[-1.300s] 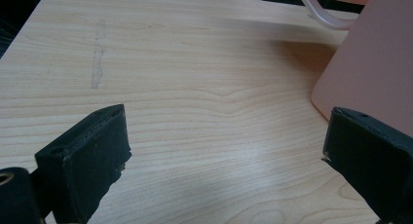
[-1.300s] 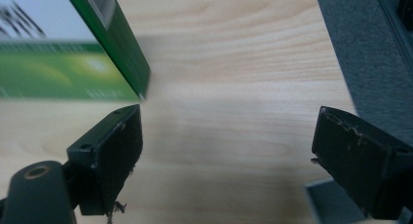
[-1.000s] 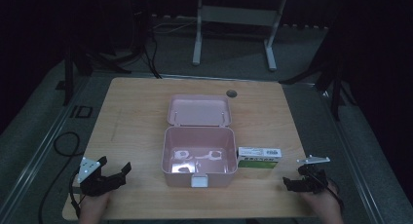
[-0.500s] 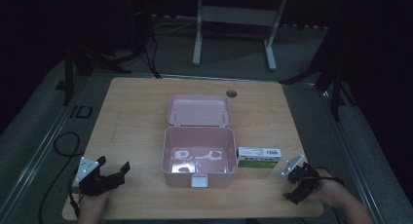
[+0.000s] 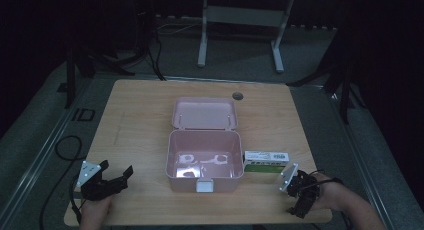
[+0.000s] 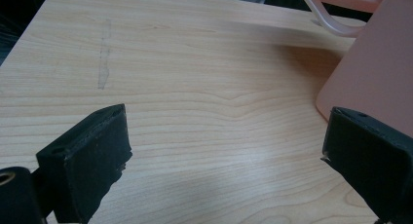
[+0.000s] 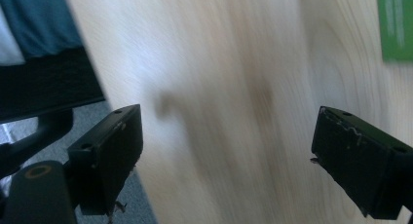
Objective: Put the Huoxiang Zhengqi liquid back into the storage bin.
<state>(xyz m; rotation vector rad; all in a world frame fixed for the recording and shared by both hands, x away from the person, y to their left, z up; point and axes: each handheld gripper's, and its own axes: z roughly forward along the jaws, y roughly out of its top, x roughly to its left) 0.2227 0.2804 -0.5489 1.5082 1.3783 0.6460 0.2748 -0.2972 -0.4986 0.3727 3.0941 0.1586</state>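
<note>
An open pink box [image 5: 204,177] stands mid-table, its lid [image 5: 204,113] laid back behind it. Pale shapes show on its floor; I cannot tell what they are. A small green and white carton [image 5: 266,161] lies against the box's right side. My left gripper [image 5: 116,170] rests near the front left corner, open and holding nothing; the left gripper view has its jaws [image 6: 226,151] wide apart over bare wood, the pink box wall [image 6: 370,73] to the right. My right gripper [image 5: 294,196] is at the front right, turned sideways, open and holding nothing. The right gripper view is blurred, with the carton's green corner [image 7: 397,24] top right.
The wooden table [image 5: 140,125] has a round cable hole [image 5: 237,95] near its back edge. In the right gripper view the table's edge and grey floor [image 7: 131,204] lie close on the left. A black cable [image 5: 60,145] loops on the floor at the left. A metal desk frame [image 5: 240,20] stands behind.
The right gripper has moved left from the table's right edge towards the carton and has turned sideways. The left gripper has stayed put and open.
</note>
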